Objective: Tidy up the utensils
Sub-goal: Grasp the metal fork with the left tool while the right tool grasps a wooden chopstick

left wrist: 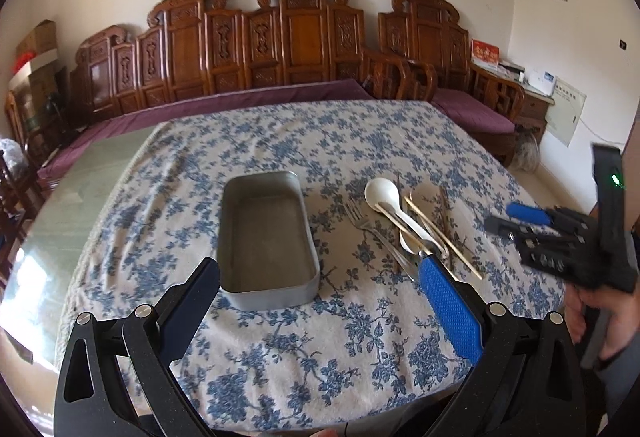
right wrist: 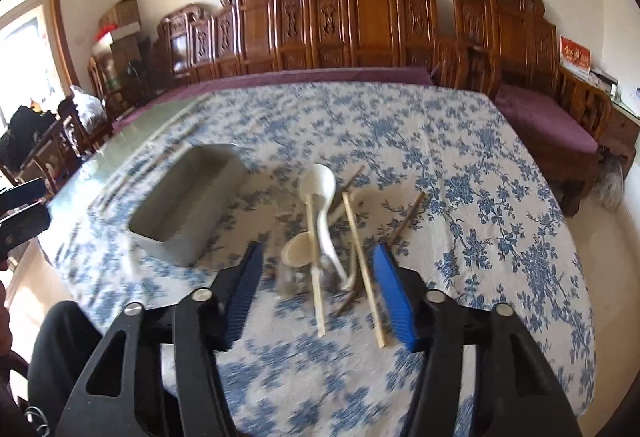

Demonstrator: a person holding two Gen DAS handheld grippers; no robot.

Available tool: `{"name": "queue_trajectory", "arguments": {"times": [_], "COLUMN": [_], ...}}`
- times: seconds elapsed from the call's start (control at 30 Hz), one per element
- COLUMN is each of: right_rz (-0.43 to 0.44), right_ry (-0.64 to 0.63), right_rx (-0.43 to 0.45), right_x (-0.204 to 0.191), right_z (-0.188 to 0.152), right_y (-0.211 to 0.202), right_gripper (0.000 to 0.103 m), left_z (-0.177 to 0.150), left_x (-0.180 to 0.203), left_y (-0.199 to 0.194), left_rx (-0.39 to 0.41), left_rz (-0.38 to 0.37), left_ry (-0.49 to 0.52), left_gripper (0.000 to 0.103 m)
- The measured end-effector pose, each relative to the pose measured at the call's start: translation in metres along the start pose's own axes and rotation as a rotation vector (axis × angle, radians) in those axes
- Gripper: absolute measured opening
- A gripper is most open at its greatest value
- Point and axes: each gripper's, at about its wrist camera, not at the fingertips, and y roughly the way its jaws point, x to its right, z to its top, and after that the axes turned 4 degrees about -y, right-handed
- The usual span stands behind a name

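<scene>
Both jaws released; blurred utensil pile [right wrist: 332,237] beside gray tin [left wrist: 266,237], spoons perhaps overlapping.

A worktop [left wrist: 92,173] draped in a white cloth printed with blue flowers [left wrist: 304,349] carries a grey rectangular metal tin [left wrist: 266,237], open and bare inside, at centre. At 3 o'clock of the tin lies a loose heap: a white ceramic spoon [left wrist: 382,197], a silver metal fork [left wrist: 360,221] and pale wooden chopsticks [left wrist: 444,233], overlapping one another.
</scene>
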Motion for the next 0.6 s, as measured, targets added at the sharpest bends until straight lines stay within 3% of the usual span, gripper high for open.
{"name": "queue_trajectory", "arguments": {"times": [0.27,0.4,0.6], "right_rz": [0.074,0.102,0.117], "right_ry": [0.001,-0.046,-0.062], "right_rx": [-0.061,-0.126,-0.191], "right_x": [0.011,-0.003,-0.007], "right_z": [0.0,-0.016,-0.032], "right_y": [0.055,0.082,0.1], "right_gripper": [0.037,0.029,0.025], "left_z": [-0.001,0.001,0.008], "left_x": [0.007,0.012,0.013], "left_y": [0.037,0.057,0.078], "left_rx": [-0.056,-0.088,-0.123], "left_rz": [-0.018,-0.041,-0.054], "left_ry": [0.014,0.021,0.006], "left_gripper": [0.096,0.089,0.084]}}
